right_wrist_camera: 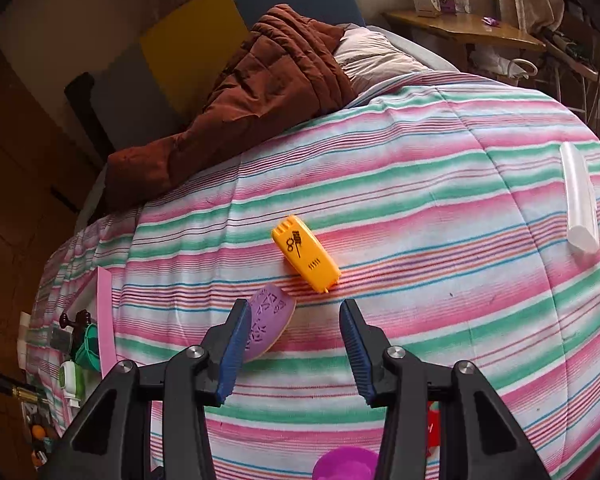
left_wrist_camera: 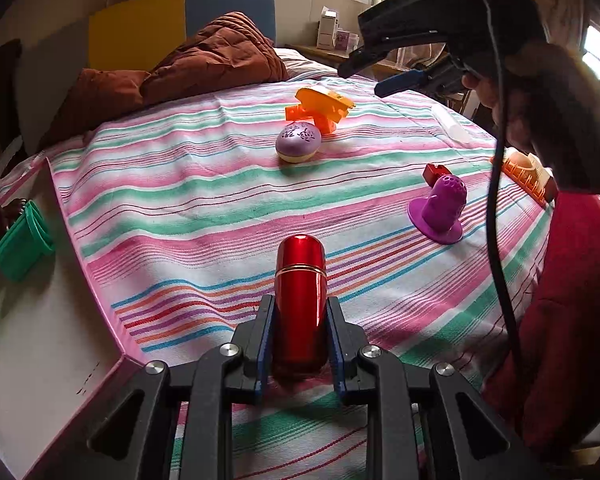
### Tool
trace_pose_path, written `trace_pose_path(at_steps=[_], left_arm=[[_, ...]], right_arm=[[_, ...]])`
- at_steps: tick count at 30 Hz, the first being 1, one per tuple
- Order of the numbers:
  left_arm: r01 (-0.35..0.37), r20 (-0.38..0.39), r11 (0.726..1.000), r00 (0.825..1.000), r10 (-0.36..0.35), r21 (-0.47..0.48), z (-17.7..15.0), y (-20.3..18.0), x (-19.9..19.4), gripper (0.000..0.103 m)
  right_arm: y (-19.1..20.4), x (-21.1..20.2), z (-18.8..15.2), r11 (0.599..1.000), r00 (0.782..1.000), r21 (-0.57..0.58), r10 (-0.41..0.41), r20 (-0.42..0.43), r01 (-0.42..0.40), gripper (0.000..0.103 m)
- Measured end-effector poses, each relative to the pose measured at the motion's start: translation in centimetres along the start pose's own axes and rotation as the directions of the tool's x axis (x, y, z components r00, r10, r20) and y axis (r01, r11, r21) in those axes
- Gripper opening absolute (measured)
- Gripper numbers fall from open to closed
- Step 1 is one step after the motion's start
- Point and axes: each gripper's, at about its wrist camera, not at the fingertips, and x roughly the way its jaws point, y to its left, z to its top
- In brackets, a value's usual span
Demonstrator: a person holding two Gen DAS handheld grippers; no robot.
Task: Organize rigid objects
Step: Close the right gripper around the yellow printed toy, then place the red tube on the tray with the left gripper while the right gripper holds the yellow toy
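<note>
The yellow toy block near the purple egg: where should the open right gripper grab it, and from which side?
Grip the yellow toy block across its two long side faces near the middle, coming from above with the right gripper turned to match its diagonal lie. It lies flat on the striped sheet, and the purple egg sits close by its near-left side.

Left gripper (left_wrist_camera: 300, 334): black linkage arms, blue ribbed pads (left_wrist_camera: 266, 340), silver screws at the joints | Right gripper (right_wrist_camera: 296, 346): same black frame, blue ribbed pads (right_wrist_camera: 236, 350), silver screws | Black cable (left_wrist_camera: 496, 216) beside the right gripper | Sleeve (left_wrist_camera: 560, 300): red | Hand (left_wrist_camera: 496, 96): bare skin
</note>
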Motion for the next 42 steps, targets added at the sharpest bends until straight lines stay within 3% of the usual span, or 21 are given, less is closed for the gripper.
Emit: trace_pose_path(at_steps=[6,10,11,13,17,22,23,24,25,30,31,32,33,35,37,38,42], left_arm=[[0.011,-0.003,1.000,1.000,-0.011,-0.010,0.0,0.1,0.0,0.024],[0.014,-0.002,1.000,1.000,-0.014,-0.014,-0.1,0.2,-0.1,0.024],[0.015,-0.001,1.000,1.000,-0.015,-0.016,-0.1,0.2,-0.1,0.024],[0.017,-0.002,1.000,1.000,-0.017,-0.021,-0.1,0.2,-0.1,0.024],[0.014,0.003,1.000,1.000,-0.014,-0.019,-0.1,0.2,-0.2,0.024],[0.008,0.004,1.000,1.000,-0.008,-0.022,-0.3,0.2,-0.2,0.024],[0.005,0.003,1.000,1.000,-0.005,-0.020,-0.2,0.2,-0.2,0.024],[0.002,0.001,1.000,1.000,-0.002,-0.017,-0.2,0.2,-0.2,0.024],[0.003,0.001,1.000,1.000,-0.003,-0.018,-0.1,0.2,-0.2,0.024],[0.007,0.000,1.000,1.000,-0.007,-0.022,-0.1,0.3,-0.2,0.024],[0.007,0.001,1.000,1.000,-0.007,-0.022,-0.1,0.3,-0.2,0.024],[0.008,0.001,1.000,1.000,-0.008,-0.023,-0.1,0.3,-0.2,0.024],[0.009,0.001,1.000,1.000,-0.009,-0.026,-0.1,0.3,-0.2,0.024],[0.011,0.003,1.000,1.000,-0.011,-0.027,-0.1,0.4,-0.2,0.024],[0.013,0.004,1.000,1.000,-0.013,-0.028,-0.1,0.4,-0.2,0.024],[0.016,0.003,0.999,1.000,-0.016,-0.032,-0.1,0.5,-0.2,0.024],[0.017,0.003,0.999,1.000,-0.017,-0.036,0.0,0.6,-0.2,0.024]], right_arm=[[1.7,3.2,2.9,0.986,0.993,-0.124,-0.115,-0.020,0.112,0.046],[1.5,5.2,3.8,0.984,0.992,-0.137,-0.117,-0.047,0.110,0.045],[1.4,5.5,3.8,0.988,0.994,-0.131,-0.094,-0.057,0.086,0.043],[0.9,5.3,3.6,0.990,0.996,-0.114,-0.083,-0.045,0.078,0.016],[-0.3,3.2,2.7,0.996,0.998,-0.070,-0.058,0.025,0.059,0.009],[-1.7,1.9,2.0,0.998,0.996,-0.026,-0.063,0.062,0.064,0.013],[-1.7,2.0,2.1,0.998,0.997,-0.028,-0.051,0.057,0.053,0.019],[-1.5,2.3,2.2,0.999,0.999,-0.035,-0.033,0.042,0.034,0.035],[-1.2,2.7,2.4,0.999,0.999,-0.041,-0.026,0.028,0.027,0.043],[0.9,5.5,2.8,0.989,0.997,-0.137,-0.066,-0.044,0.059,0.045],[1.1,6.0,2.7,0.987,0.996,-0.149,-0.072,-0.060,0.062,0.040],[1.1,6.2,2.6,0.983,0.993,-0.155,-0.108,-0.049,0.099,0.028],[0.9,5.9,2.4,0.984,0.993,-0.139,-0.115,-0.020,0.111,0.026],[-0.4,4.7,2.3,0.999,1.000,-0.030,0.012,0.002,-0.012,0.025],[-2.7,3.6,2.0,0.964,0.973,0.133,0.232,0.015,-0.232,0.025],[-3.8,3.2,1.7,0.942,0.961,0.193,0.277,0.026,-0.276,0.025],[-6.6,2.7,0.3,0.945,0.977,0.254,0.212,0.011,-0.208,0.025]])
